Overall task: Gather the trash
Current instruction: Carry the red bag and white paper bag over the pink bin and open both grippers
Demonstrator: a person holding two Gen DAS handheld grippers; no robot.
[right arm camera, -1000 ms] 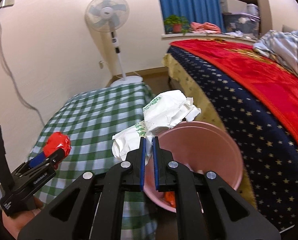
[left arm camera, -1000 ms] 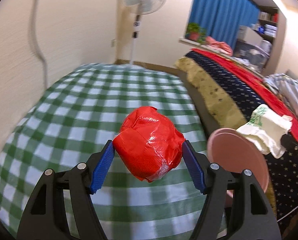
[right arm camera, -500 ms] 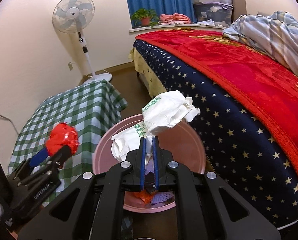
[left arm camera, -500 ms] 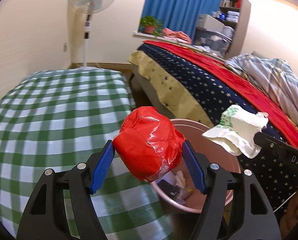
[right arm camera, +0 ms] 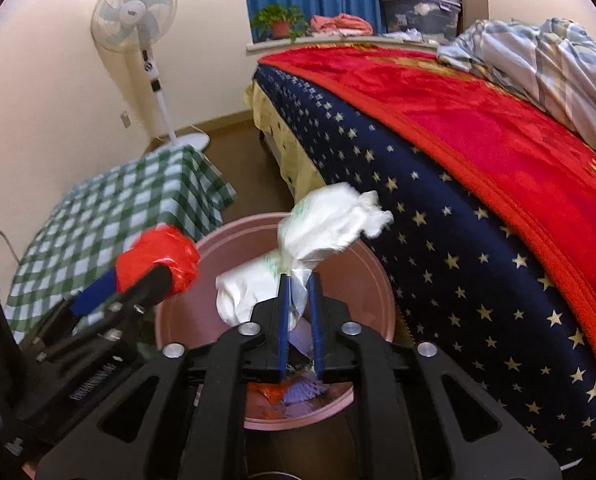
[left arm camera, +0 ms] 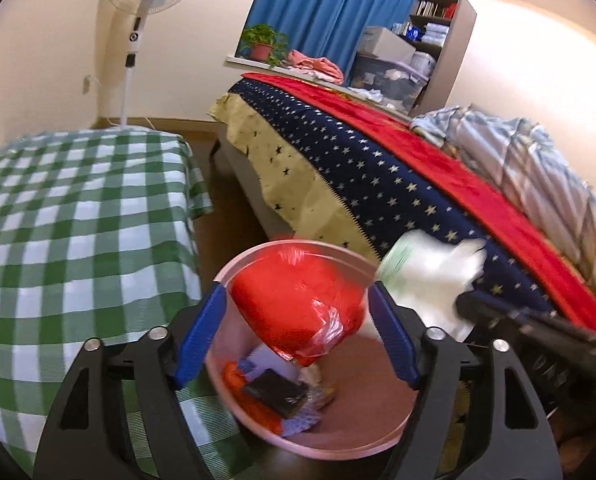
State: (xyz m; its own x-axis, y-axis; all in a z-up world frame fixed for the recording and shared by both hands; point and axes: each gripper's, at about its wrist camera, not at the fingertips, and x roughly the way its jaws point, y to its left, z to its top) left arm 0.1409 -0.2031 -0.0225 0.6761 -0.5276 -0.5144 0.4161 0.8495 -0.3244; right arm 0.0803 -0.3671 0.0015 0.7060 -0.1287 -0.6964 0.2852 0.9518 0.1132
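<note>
Your left gripper (left arm camera: 298, 336): jaws wide apart, the red wad (left arm camera: 298, 312) between the blue pads; in the left view there are gaps on both sides and the wad is blurred, so you cannot tell whether it is still gripped. It hangs over the pink bin (left arm camera: 318, 400).

Your right gripper (right arm camera: 298, 312): jaws clenched on the neck of the white bag (right arm camera: 326, 232), which bulges above the pads, over the bin's mouth.

Bin: round, pink, on the dark floor (right arm camera: 233, 148) between the counter (left arm camera: 77, 220) and the bed (right arm camera: 438, 168). Inside: orange scraps, a dark flat item, pale purple paper.

Counter: left of the bin, covered by a green-and-white check cloth that drapes over its right edge.

Bed: right of the bin, running to the far wall. Layers from the near edge up: yellow cloth with dark stars, navy blanket with pale stars, red blanket (right arm camera: 478, 112). A striped blue-grey quilt (right arm camera: 546, 56) is bunched on the far right.

Room, far side:
- White pedestal fan (right arm camera: 135, 20), far left, by the cream wall.
- Blue curtain (left arm camera: 330, 12) over a sill.
- Potted plant (right arm camera: 279, 20) on the sill, pink cloth beside it.
- Shelves with boxes (left arm camera: 390, 44), far right.
</note>
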